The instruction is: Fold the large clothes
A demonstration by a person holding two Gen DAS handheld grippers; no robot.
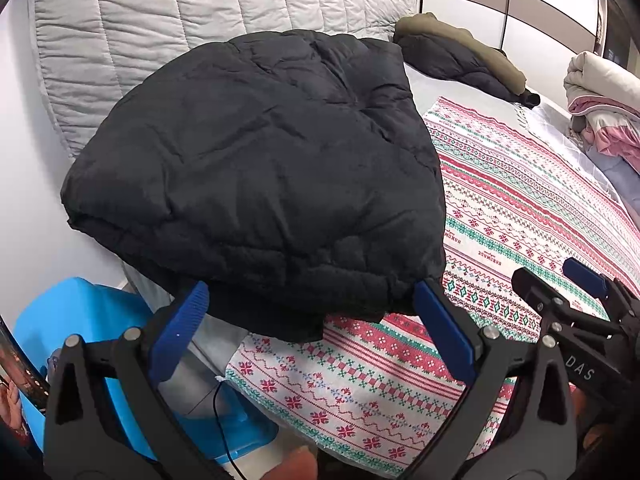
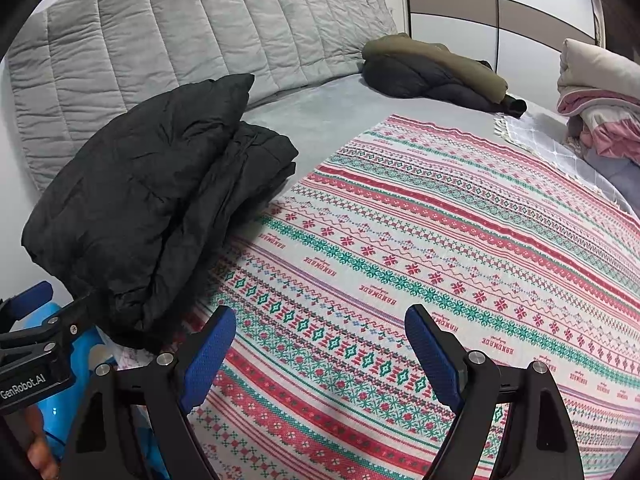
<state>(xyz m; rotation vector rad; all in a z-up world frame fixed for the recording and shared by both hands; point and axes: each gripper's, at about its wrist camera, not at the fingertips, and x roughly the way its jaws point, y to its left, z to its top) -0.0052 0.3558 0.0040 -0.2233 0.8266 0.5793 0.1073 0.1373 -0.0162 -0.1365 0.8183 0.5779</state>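
Black puffer jacket (image 1: 256,168) lay folded at bed corner, near edge overhanging patterned blanket (image 1: 500,208). Left tongs (image 1: 312,320) stood wide apart just before jacket hem; contact of blue pads with fabric hard to tell, nothing clamped. Right tongs (image 2: 320,344) gaped wide over blanket, empty. Second dark jacket (image 2: 436,76) bundled by headboard (image 2: 180,32), shape unclear. Bedding pile (image 2: 600,100) cut off at right edge.

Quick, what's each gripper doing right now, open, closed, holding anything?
Left gripper: open, jaws spread at the near edge of the folded black puffer jacket, not clamping it.
Right gripper: open, empty, over the patterned blanket.
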